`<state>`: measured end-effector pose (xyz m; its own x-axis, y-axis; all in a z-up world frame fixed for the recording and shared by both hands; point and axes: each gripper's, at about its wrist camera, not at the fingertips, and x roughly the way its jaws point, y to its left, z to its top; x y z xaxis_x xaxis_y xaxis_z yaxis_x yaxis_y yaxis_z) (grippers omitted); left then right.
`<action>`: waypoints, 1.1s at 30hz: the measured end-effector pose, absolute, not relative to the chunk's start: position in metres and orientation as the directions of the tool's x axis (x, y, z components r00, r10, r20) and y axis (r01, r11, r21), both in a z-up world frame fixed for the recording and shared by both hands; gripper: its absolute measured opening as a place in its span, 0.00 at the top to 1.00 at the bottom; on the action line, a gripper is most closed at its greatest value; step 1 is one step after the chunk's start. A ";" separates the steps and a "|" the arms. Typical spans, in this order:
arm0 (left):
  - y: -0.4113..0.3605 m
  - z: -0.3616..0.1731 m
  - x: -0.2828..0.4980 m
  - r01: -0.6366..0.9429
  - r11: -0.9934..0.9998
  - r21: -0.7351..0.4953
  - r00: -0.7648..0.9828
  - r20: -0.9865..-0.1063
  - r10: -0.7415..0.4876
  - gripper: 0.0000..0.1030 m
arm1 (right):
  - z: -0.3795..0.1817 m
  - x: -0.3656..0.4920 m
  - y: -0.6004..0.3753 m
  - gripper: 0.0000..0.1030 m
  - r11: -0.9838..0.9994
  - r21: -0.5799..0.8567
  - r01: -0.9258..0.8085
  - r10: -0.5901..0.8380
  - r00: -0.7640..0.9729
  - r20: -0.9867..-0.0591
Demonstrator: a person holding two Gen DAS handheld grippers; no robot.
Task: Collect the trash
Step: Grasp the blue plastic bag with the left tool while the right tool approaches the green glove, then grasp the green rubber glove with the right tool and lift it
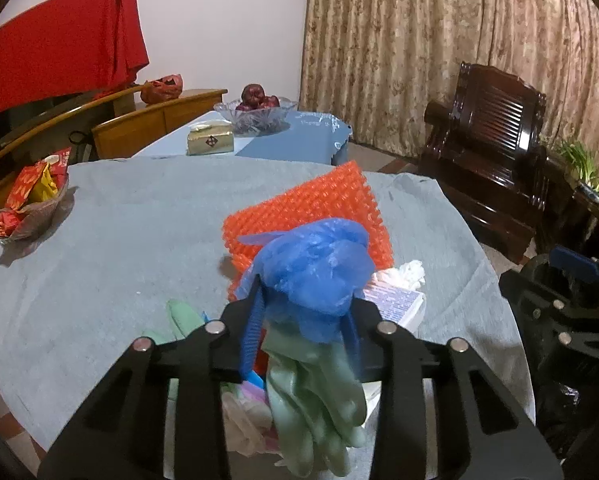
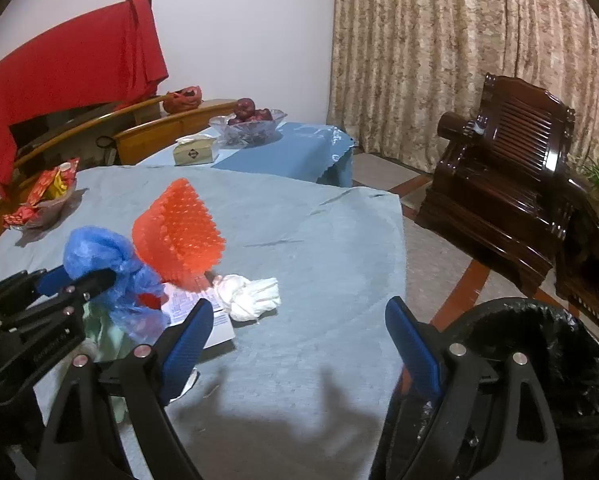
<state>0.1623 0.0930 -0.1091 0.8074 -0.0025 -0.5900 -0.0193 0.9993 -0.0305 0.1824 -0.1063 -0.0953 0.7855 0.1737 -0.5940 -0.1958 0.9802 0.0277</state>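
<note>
A crumpled blue plastic bag (image 1: 315, 264) sits between the pads of my left gripper (image 1: 305, 296), which is shut on it. Behind the bag lies an orange bubble sheet (image 1: 311, 208). Pale green rubber gloves (image 1: 315, 396) lie under the gripper. A printed white box (image 1: 395, 300) and a crumpled white tissue (image 1: 411, 270) lie just to the right. In the right wrist view, my right gripper (image 2: 299, 308) stands open over bare grey cloth, nothing between its blue pads. The tissue (image 2: 251, 296), the orange sheet (image 2: 179, 232) and the blue bag (image 2: 99, 252) lie to its front left.
A bin lined with a black bag (image 2: 539, 344) stands at the table's right edge. A bowl of red snack packets (image 1: 27, 208) sits far left on the grey tablecloth (image 1: 119, 240). Beyond stand a blue table with a glass fruit bowl (image 1: 255, 112) and tissue box (image 1: 210, 141), and a dark wooden armchair (image 1: 491, 152).
</note>
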 end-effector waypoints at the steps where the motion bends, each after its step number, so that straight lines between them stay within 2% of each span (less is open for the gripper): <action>1: 0.094 -0.108 0.161 -0.019 0.999 -0.036 0.812 -0.584 -0.006 0.72 | -0.095 0.182 -0.105 0.16 0.980 0.030 -0.198 0.177 0.785 -0.593; 11: 0.114 -0.076 0.140 -0.062 0.996 -0.069 0.856 -0.517 0.017 0.75 | -0.084 0.171 -0.091 0.16 0.970 0.049 -0.238 0.224 0.791 -0.569; 18: 0.140 -0.080 0.117 -0.114 0.992 -0.054 0.839 -0.541 0.067 0.75 | -0.092 0.160 -0.065 0.17 0.951 0.075 -0.299 0.287 0.767 -0.574; 25: 0.167 -0.102 0.102 -0.160 0.987 -0.026 0.798 -0.592 0.114 0.75 | -0.112 0.157 -0.023 0.27 0.921 0.069 -0.384 0.346 0.722 -0.599; 29: 0.175 -0.106 0.100 -0.165 0.986 -0.017 0.794 -0.596 0.123 0.75 | -0.118 0.163 -0.005 0.29 0.913 0.070 -0.401 0.356 0.704 -0.614; 33: 0.181 -0.109 0.101 -0.172 0.985 -0.025 0.793 -0.597 0.123 0.75 | -0.126 0.170 0.008 0.37 0.904 0.071 -0.422 0.367 0.679 -0.636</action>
